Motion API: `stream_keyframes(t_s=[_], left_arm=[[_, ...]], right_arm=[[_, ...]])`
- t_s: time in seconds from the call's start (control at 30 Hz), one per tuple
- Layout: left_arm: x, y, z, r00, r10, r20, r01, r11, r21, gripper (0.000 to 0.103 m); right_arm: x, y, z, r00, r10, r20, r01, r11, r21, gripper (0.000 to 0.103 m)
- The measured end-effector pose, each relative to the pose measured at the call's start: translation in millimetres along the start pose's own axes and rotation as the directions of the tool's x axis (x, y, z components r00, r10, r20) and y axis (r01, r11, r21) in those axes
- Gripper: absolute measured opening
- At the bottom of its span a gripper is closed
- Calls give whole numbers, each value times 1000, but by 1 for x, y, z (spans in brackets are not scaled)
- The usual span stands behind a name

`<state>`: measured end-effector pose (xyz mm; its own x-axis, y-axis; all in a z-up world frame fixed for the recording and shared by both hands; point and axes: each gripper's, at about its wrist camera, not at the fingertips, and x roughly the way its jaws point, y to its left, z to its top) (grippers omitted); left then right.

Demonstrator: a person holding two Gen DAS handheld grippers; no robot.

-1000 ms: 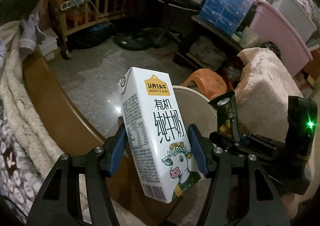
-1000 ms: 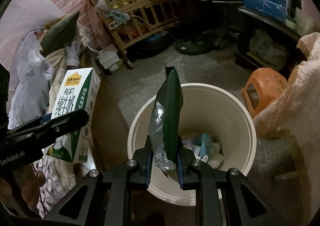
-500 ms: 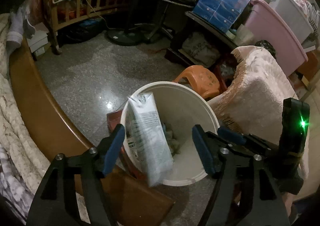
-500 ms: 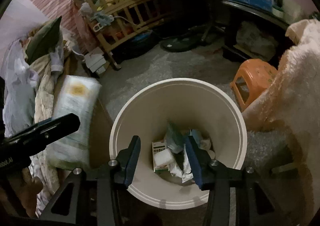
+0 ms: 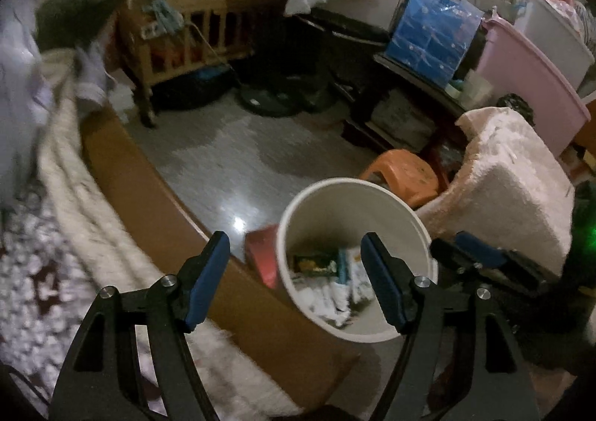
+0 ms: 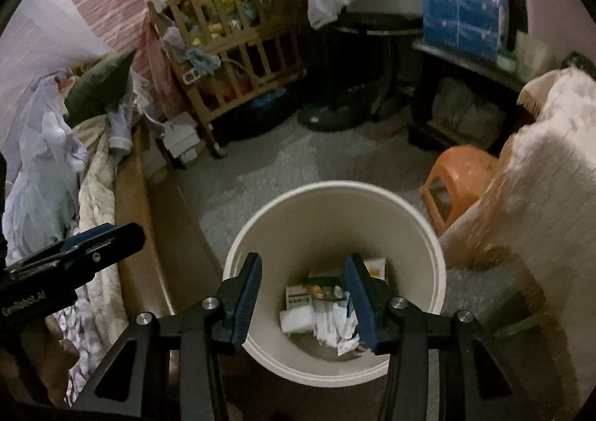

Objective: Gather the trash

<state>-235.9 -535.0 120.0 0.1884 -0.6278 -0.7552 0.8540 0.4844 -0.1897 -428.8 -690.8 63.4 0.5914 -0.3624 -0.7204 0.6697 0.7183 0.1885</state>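
I have both grippers over the white trash bin, which stands on the grey floor against the wooden bed frame. My left gripper is released, its blue pads spread wide with nothing between them; its jaws have just been opening. My right gripper is also released and empty, its jaws standing moderately apart after just opening, and through the gap I look straight down into the bin. At the bottom lies the trash: the green snack wrapper flat across the pile, a small white and green box beside it, crumpled white paper nearer me, and a white carton with a yellow patch against the far wall, partly hidden behind my right pad. From the left view the same heap is blurred, so I cannot tell the single pieces well. A red box sits on the floor between the bin and the bed frame. An orange plastic stool stands just beyond the bin, next to a seat draped with a pink fleece blanket. A wooden crib stands at the far side.
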Motion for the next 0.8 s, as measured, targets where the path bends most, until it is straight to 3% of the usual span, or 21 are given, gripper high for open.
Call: stream_keyframes(t_s=[0.23, 0.43, 0.63, 0.8], left_arm=[[-52, 3, -3, 992, 43, 118, -43, 999, -2, 72], [-97, 4, -12, 970, 78, 229, -83, 997, 9, 72], [-122, 11, -23, 951, 106, 291, -114, 993, 11, 72], [-133, 15, -25, 939, 119, 322, -127, 992, 3, 72]], right_arm=[[-37, 26, 5, 995, -26, 96, 31, 998, -52, 45], [-65, 45, 4, 988, -30, 152, 41, 996, -73, 45], [-92, 63, 3, 976, -25, 217, 45, 995, -88, 56], [-108, 80, 3, 966, -26, 259, 60, 991, -124, 58]])
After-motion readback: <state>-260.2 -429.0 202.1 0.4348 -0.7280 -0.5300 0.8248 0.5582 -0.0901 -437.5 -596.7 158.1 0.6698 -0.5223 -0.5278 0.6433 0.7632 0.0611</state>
